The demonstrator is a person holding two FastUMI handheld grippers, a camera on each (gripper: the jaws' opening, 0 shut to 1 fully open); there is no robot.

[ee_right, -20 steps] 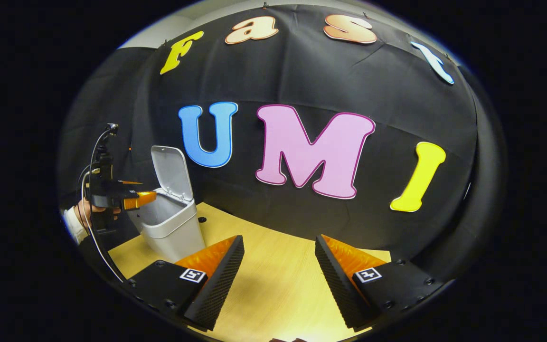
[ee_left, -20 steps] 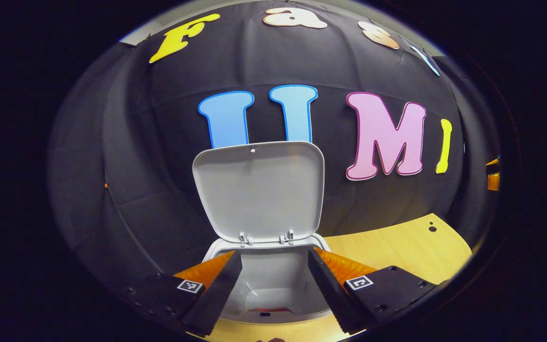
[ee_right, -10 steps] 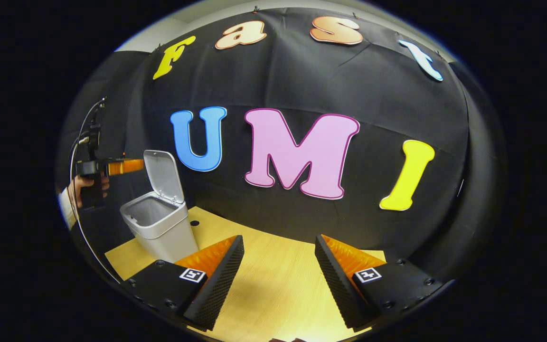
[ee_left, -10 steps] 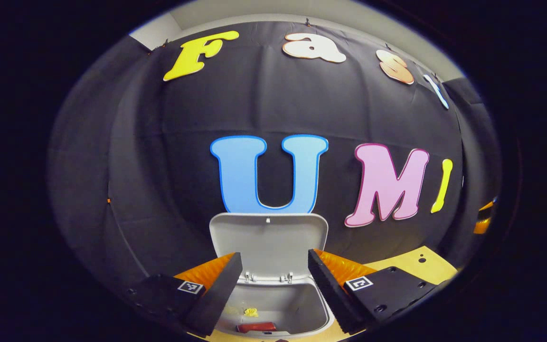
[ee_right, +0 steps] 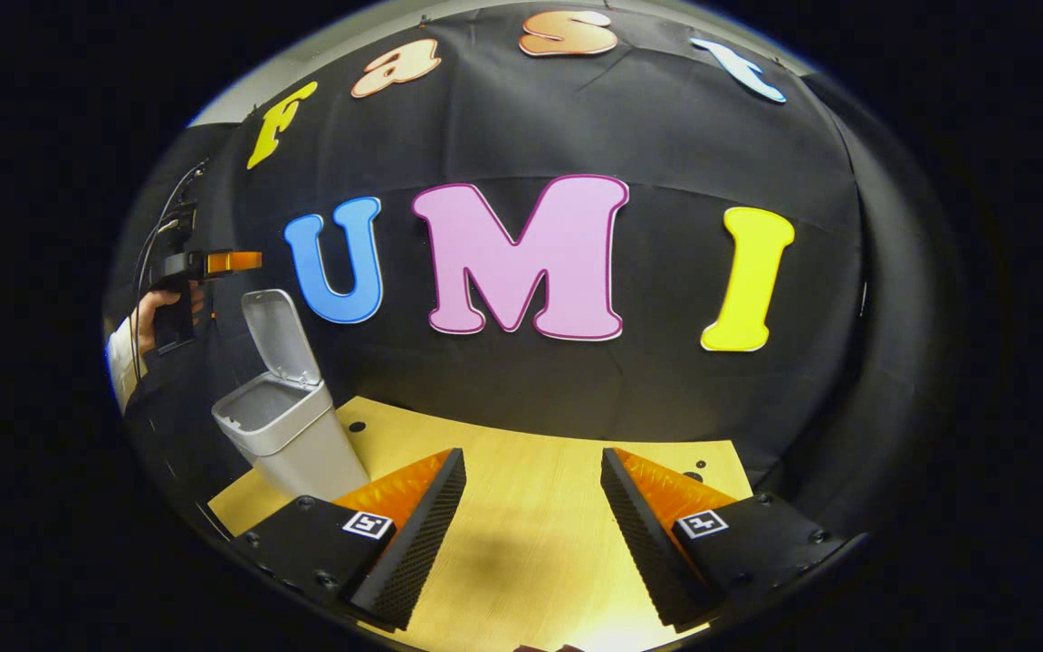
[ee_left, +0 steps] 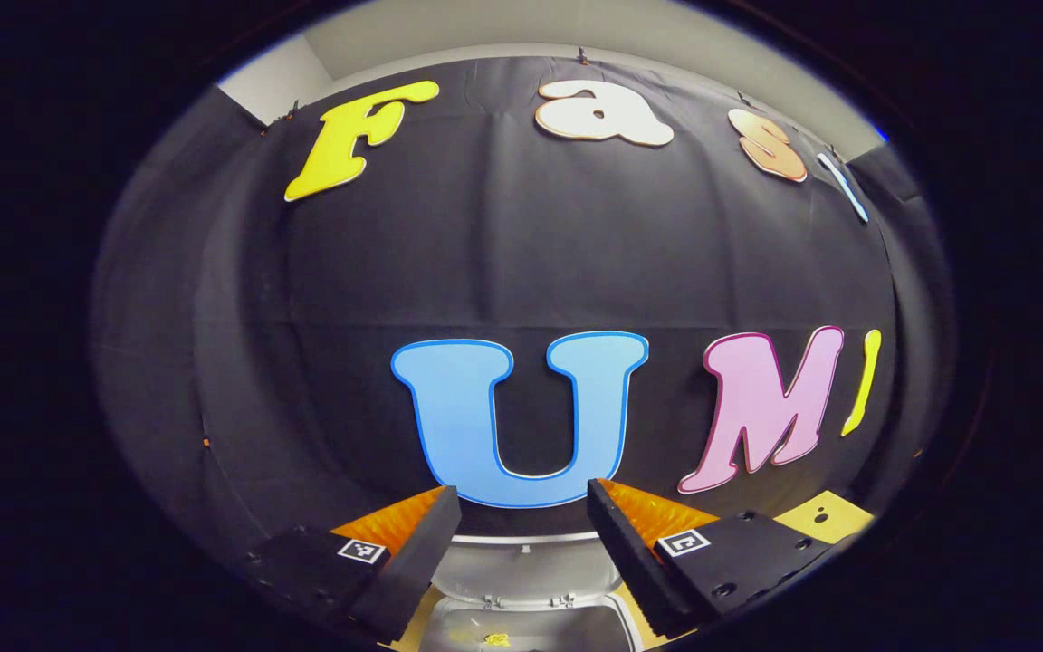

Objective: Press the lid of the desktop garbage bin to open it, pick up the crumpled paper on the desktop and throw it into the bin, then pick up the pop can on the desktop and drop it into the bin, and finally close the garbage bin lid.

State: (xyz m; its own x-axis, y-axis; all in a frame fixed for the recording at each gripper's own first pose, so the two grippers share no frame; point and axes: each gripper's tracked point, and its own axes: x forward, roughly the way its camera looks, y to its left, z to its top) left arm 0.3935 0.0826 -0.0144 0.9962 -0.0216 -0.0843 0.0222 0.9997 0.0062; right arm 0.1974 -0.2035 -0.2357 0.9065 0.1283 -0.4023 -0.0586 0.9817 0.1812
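Black cloth backs a pale wooden table (ee_right: 531,507), where the grey bin (ee_right: 291,444) stands at the far left with its lid (ee_right: 279,337) tipped up. Something yellow (ee_left: 496,639), likely the paper, lies inside; the can I cannot make out. The left tongs (ee_left: 520,534) hang spread and empty above the lid's top edge; the right tongs (ee_right: 531,530) hover spread over bare table. Closing seems the step in hand: the left tongs should come down behind the lid and push it forward.
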